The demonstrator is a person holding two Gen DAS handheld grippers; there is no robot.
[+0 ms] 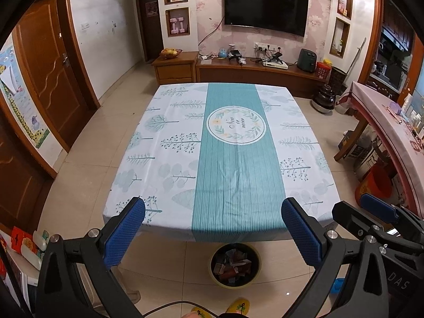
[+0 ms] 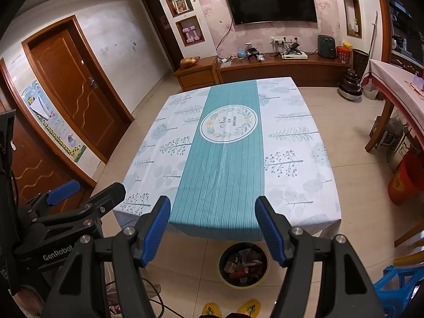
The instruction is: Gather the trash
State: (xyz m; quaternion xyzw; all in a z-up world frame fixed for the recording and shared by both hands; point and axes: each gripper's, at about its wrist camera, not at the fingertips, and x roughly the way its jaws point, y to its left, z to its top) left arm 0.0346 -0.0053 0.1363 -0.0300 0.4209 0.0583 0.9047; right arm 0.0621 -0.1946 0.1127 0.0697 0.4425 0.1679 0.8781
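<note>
A round bin (image 1: pixel 234 265) (image 2: pixel 243 265) stands on the floor tiles just in front of the table, filled with crumpled wrappers and paper scraps. The table (image 1: pixel 185 137) (image 2: pixel 291 137) wears a white and teal cloth with tree prints and bears no loose objects. My left gripper (image 1: pixel 213 222) hovers over the table's near edge, open, nothing between its blue pads. My right gripper (image 2: pixel 213 225) hangs beside it at the same edge, also open with nothing in it. Each gripper shows in the other's view: the right gripper (image 1: pixel 363 209) and the left gripper (image 2: pixel 92 188).
A person's yellow slippers (image 2: pixel 230 308) stand behind the bin. A second table (image 1: pixel 392 122) with clutter beneath it runs along the right, with a red bucket (image 2: pixel 405 177) and blue stool (image 2: pixel 394 283) near it. A TV cabinet (image 1: pixel 254 71) lines the far wall; doors (image 1: pixel 50 71) stand on the left.
</note>
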